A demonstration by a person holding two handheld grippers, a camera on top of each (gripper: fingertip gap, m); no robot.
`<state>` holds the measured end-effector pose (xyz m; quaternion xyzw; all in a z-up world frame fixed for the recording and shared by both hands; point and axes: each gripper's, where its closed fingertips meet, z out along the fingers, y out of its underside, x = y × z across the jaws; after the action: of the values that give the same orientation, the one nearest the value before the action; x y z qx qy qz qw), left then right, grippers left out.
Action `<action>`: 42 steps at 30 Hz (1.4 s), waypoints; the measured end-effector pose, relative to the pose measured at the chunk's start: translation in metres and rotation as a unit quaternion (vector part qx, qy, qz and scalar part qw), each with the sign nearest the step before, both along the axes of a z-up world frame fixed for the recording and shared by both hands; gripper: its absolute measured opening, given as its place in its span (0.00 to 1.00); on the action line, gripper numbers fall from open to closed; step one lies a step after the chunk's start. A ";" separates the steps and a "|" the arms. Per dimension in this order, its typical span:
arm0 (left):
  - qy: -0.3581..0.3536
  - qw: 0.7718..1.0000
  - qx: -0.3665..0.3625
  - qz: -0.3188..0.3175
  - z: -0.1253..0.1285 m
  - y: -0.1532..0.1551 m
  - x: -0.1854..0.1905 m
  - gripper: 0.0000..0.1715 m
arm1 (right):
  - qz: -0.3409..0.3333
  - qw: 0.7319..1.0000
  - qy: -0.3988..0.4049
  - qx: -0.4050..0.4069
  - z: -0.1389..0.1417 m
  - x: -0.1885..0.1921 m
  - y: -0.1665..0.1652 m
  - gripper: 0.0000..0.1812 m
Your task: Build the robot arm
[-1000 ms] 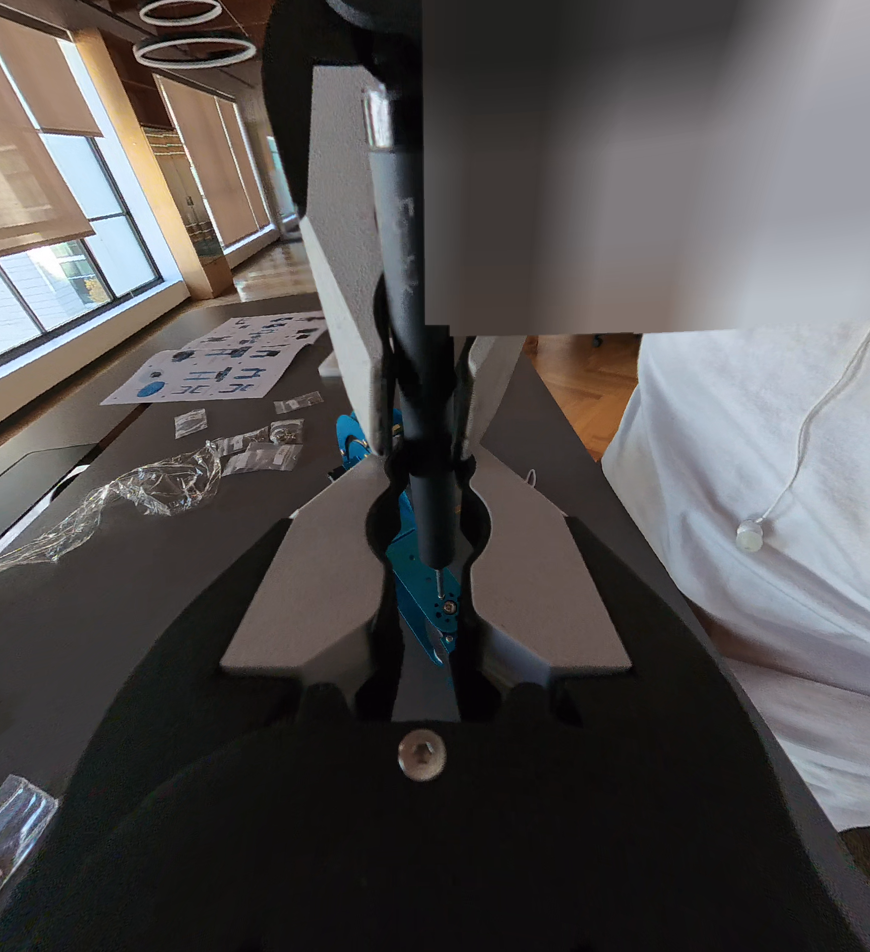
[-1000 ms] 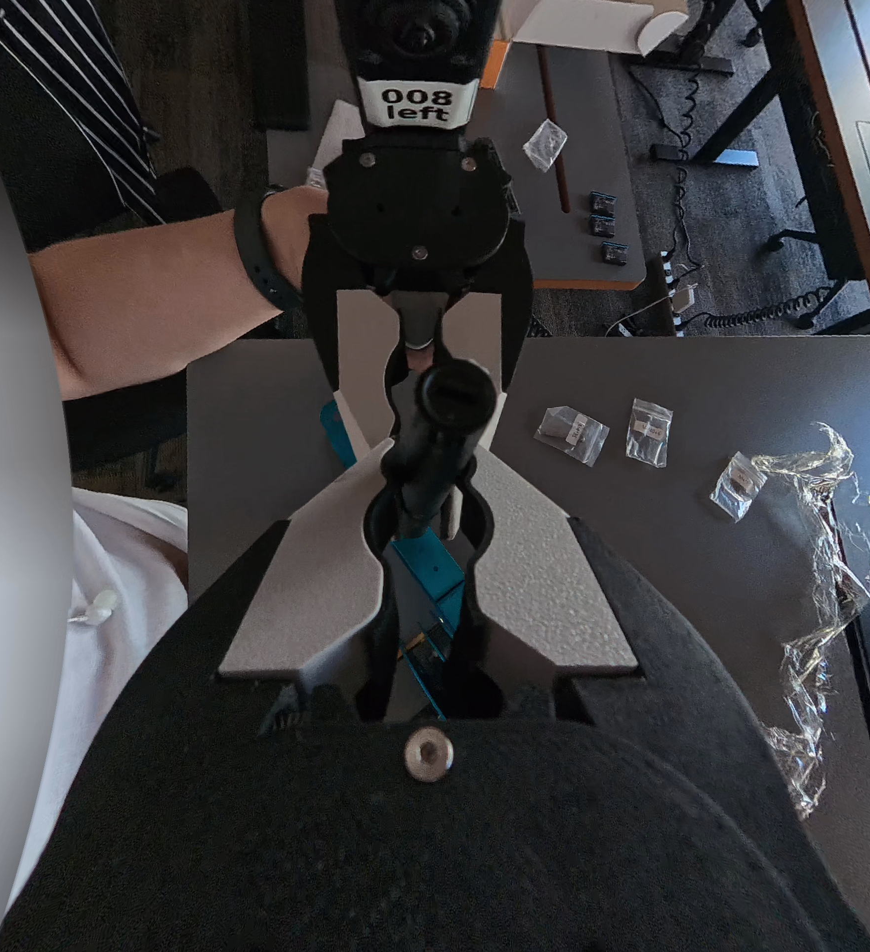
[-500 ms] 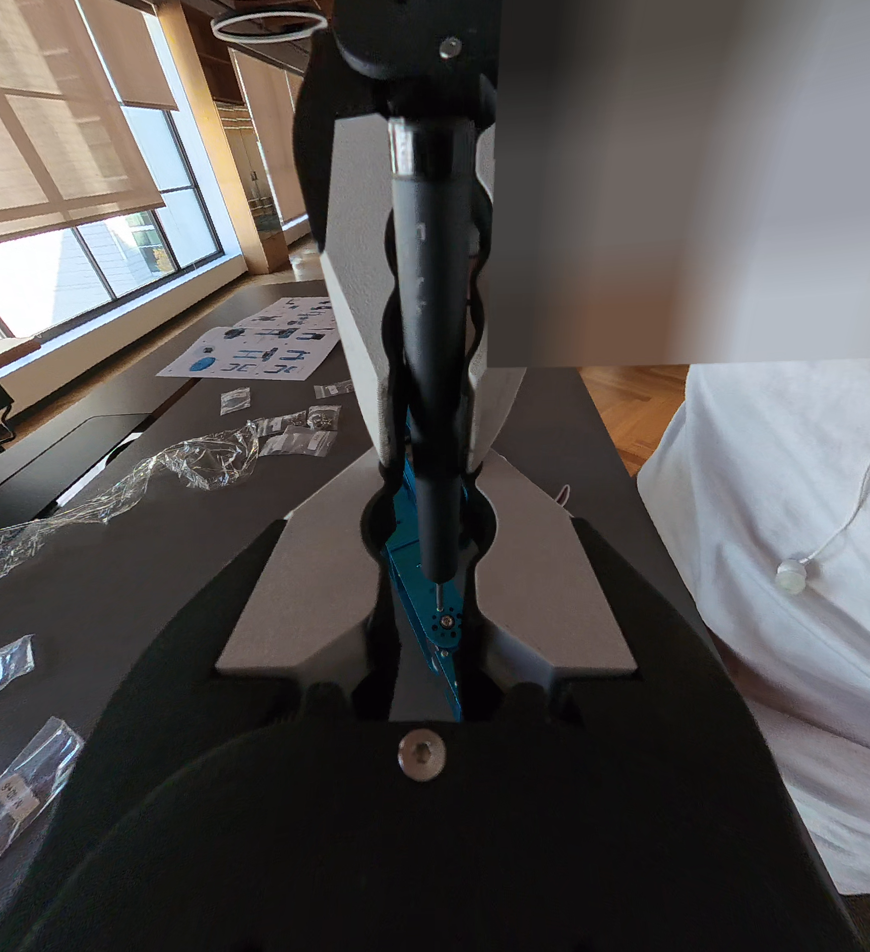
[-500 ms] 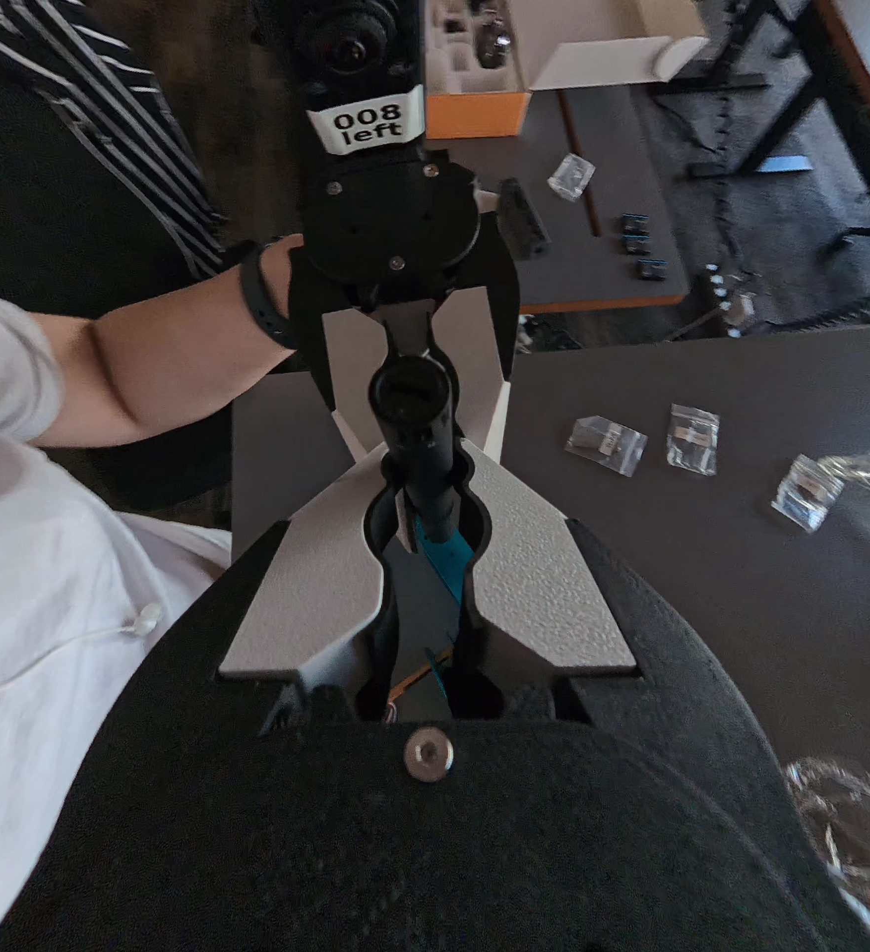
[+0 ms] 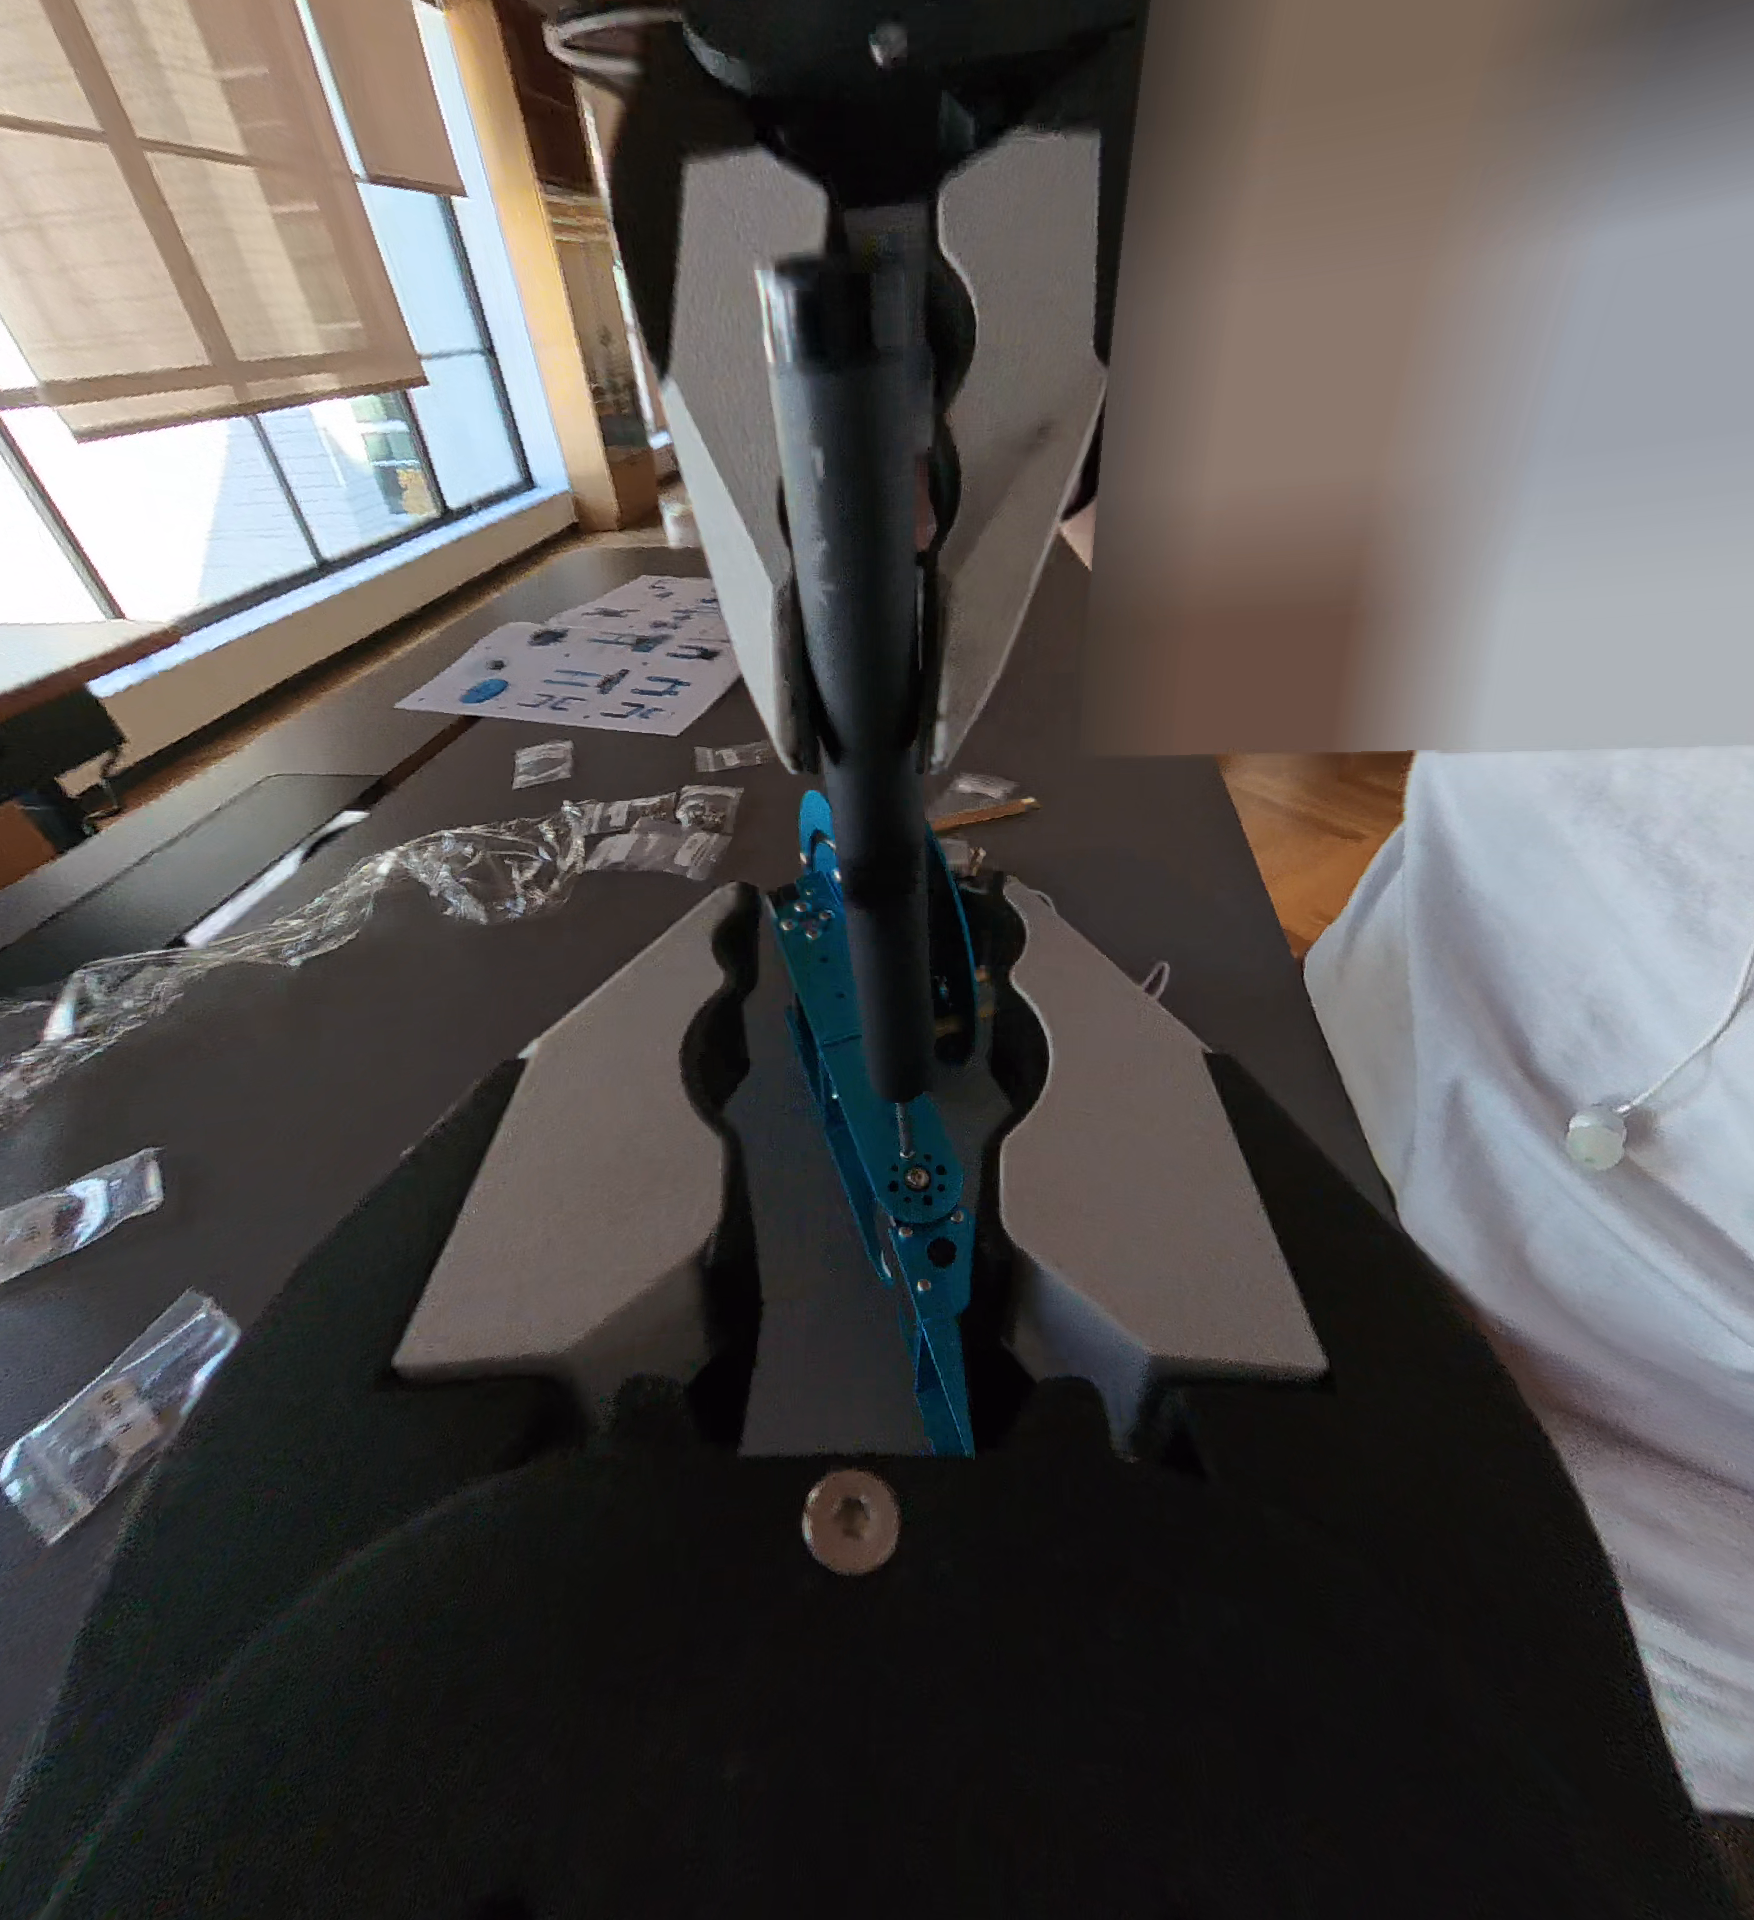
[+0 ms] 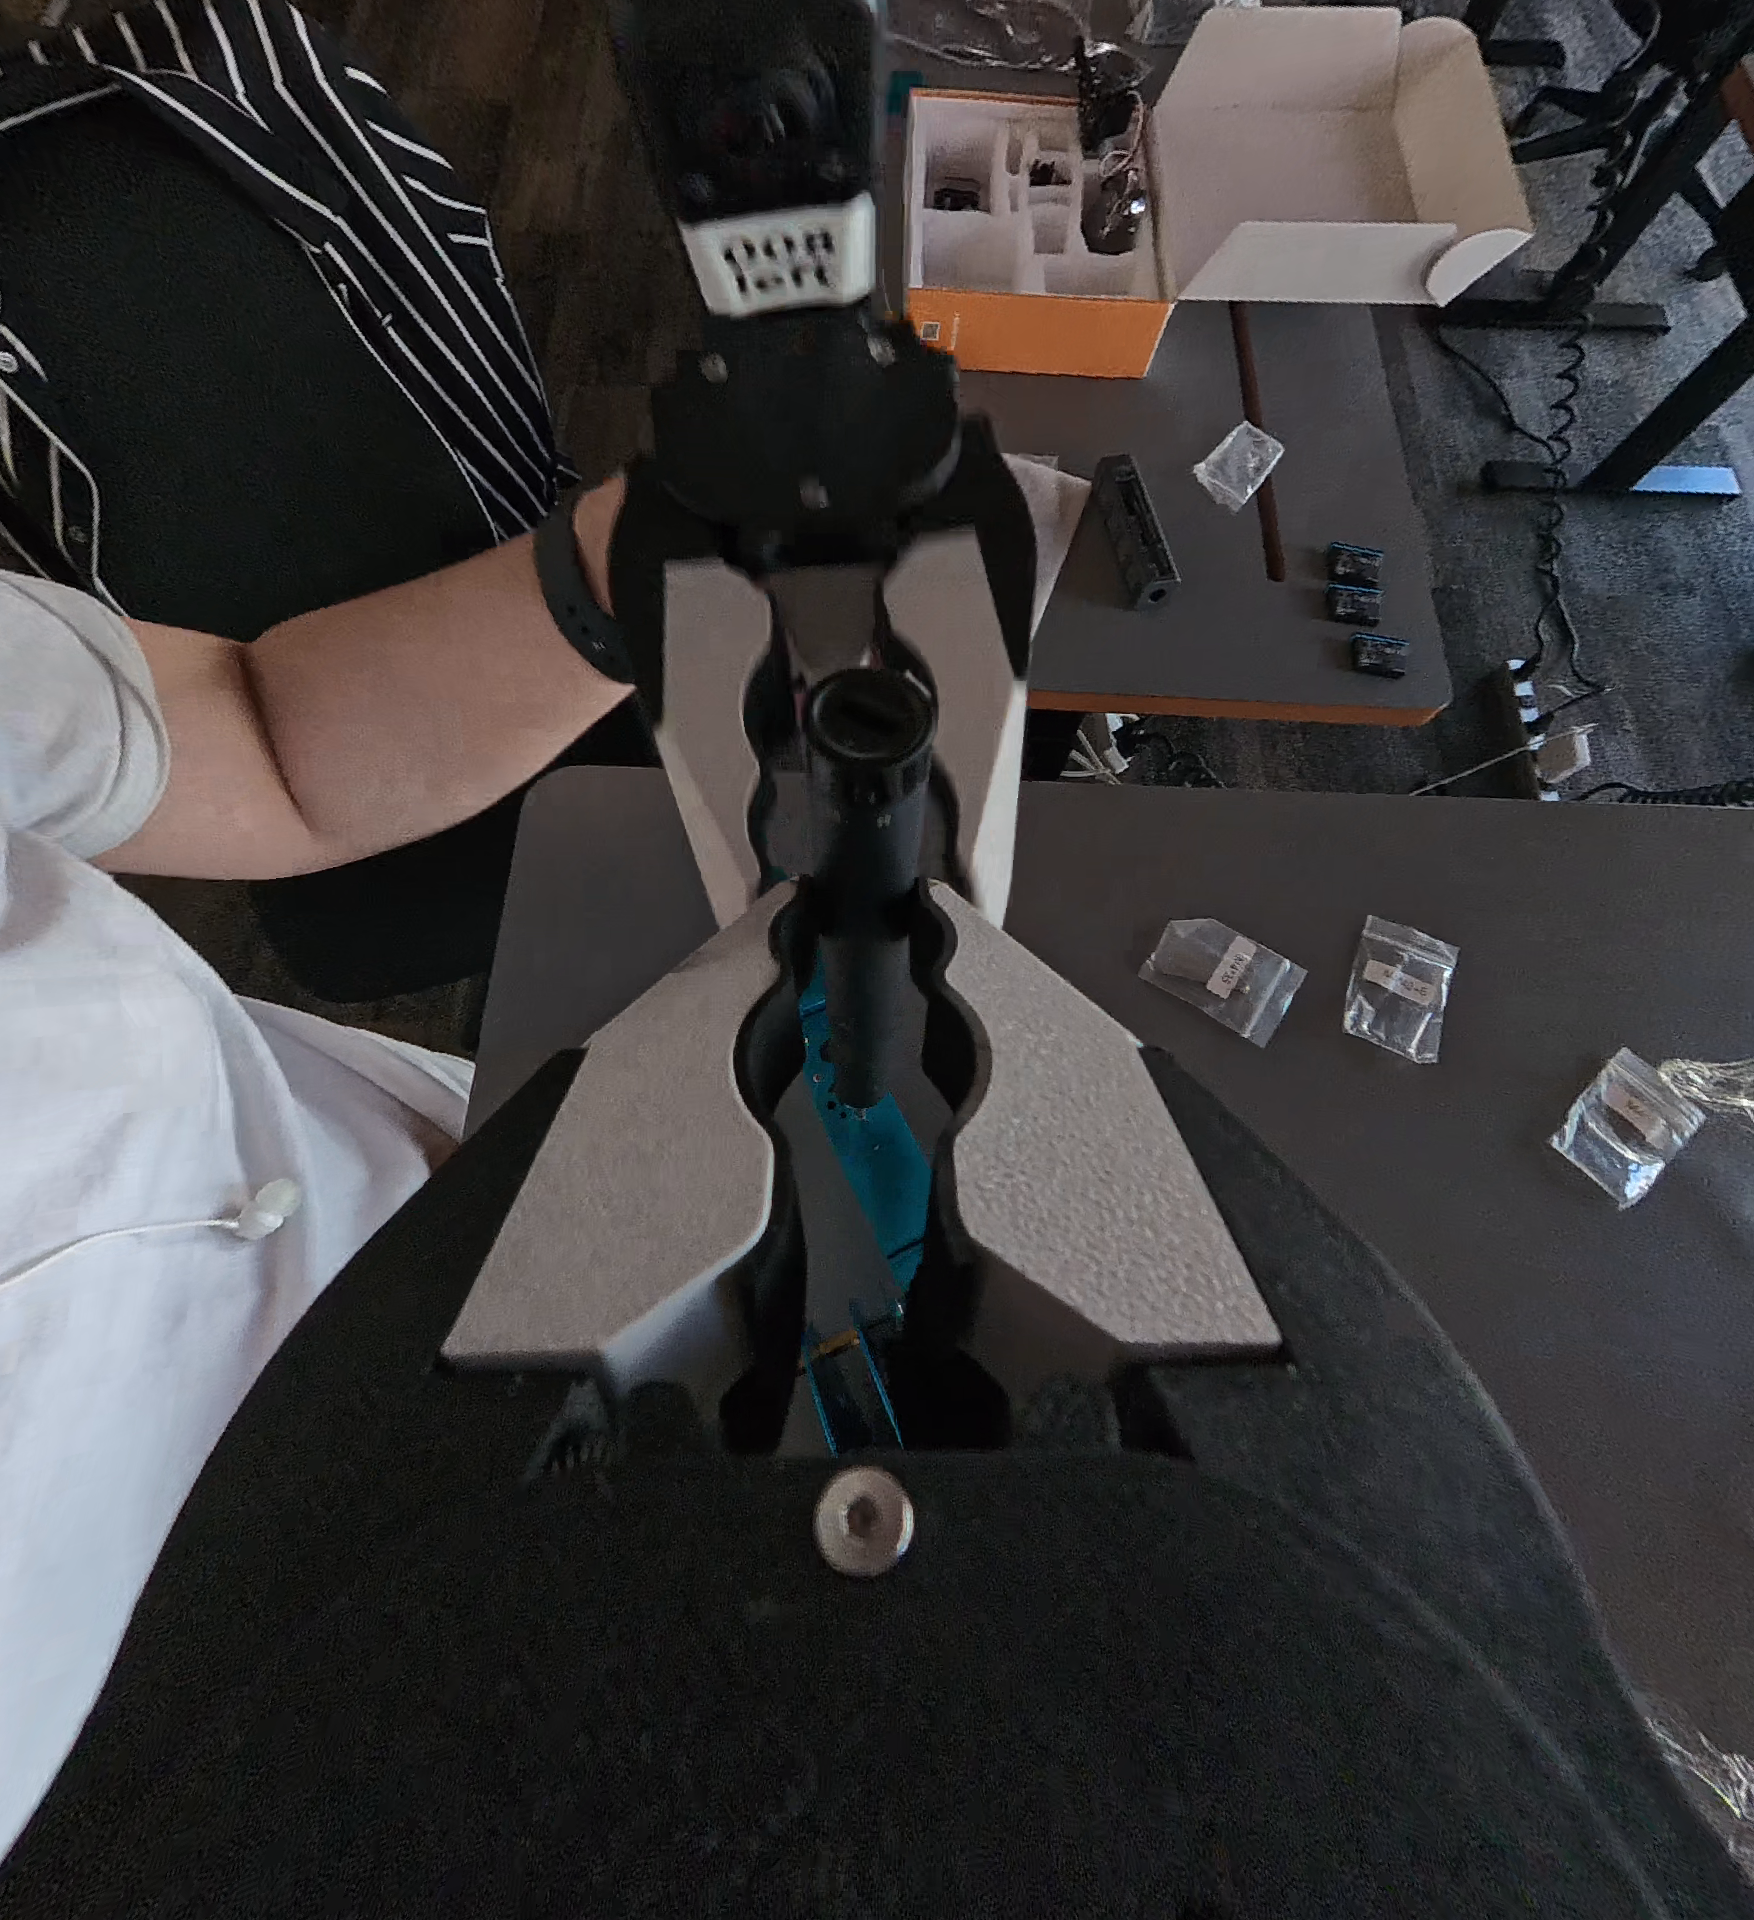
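Note:
My left gripper [image 5: 873, 894] is shut on a blue metal assembly [image 5: 940, 1257] and holds it over the dark table. My right gripper [image 6: 857, 899] is shut on a black screwdriver [image 6: 868, 831]. In the left wrist view the right gripper [image 5: 862, 753] comes down from above with the screwdriver [image 5: 857, 727]. The screwdriver's thin tip rests on a screw in the round blue hub [image 5: 914, 1179]. In the right wrist view the blue assembly [image 6: 868, 1153] shows between my fingers, with the left gripper's fingers [image 6: 701, 748] just beyond it. The tip contact is hidden there.
On the dark table [image 5: 333, 1039] lie crumpled clear wrap [image 5: 333, 904], several small plastic bags [image 6: 1221, 977] and a printed sheet [image 5: 582, 675]. A person in a white shirt [image 5: 1579, 1039] sits close on one side. An open orange box [image 6: 1039, 208] stands on a farther table. My two grippers' fingertips are within a few centimetres of each other.
Both grippers kept their grip and the tip stayed on the hub screw. The pair has shifted and tilted, so the right view now looks farther out to the orange box.

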<state>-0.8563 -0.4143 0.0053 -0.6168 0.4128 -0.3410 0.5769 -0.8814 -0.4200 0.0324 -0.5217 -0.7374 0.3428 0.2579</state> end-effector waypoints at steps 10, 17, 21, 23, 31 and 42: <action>-0.097 0.988 -0.017 0.118 0.090 -0.004 -0.013 0.23 | -0.038 0.998 0.027 0.030 0.000 0.002 -0.002 0.10; -0.101 0.984 -0.039 0.139 0.082 0.001 0.005 0.10 | -0.050 0.997 0.043 0.030 0.002 0.005 0.001 0.10; -0.111 0.985 -0.037 0.130 0.081 0.000 0.003 0.10 | -0.045 0.998 0.043 0.028 0.001 0.004 0.000 0.10; -0.102 0.987 -0.024 0.122 0.081 -0.002 0.003 0.10 | -0.048 0.997 0.042 0.031 0.001 0.003 -0.002 0.10; -0.104 0.993 -0.004 0.050 0.080 -0.009 0.000 0.09 | -0.122 0.987 0.072 0.069 0.001 0.000 -0.002 0.10; -0.048 0.996 0.003 0.081 0.067 -0.002 0.007 0.10 | -0.078 0.992 0.069 0.068 -0.004 0.002 -0.004 0.11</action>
<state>-0.8488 -0.4165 0.0723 -0.6293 0.3344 -0.3208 0.6239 -0.8792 -0.4240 0.0283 -0.5341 -0.6963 0.3064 0.3689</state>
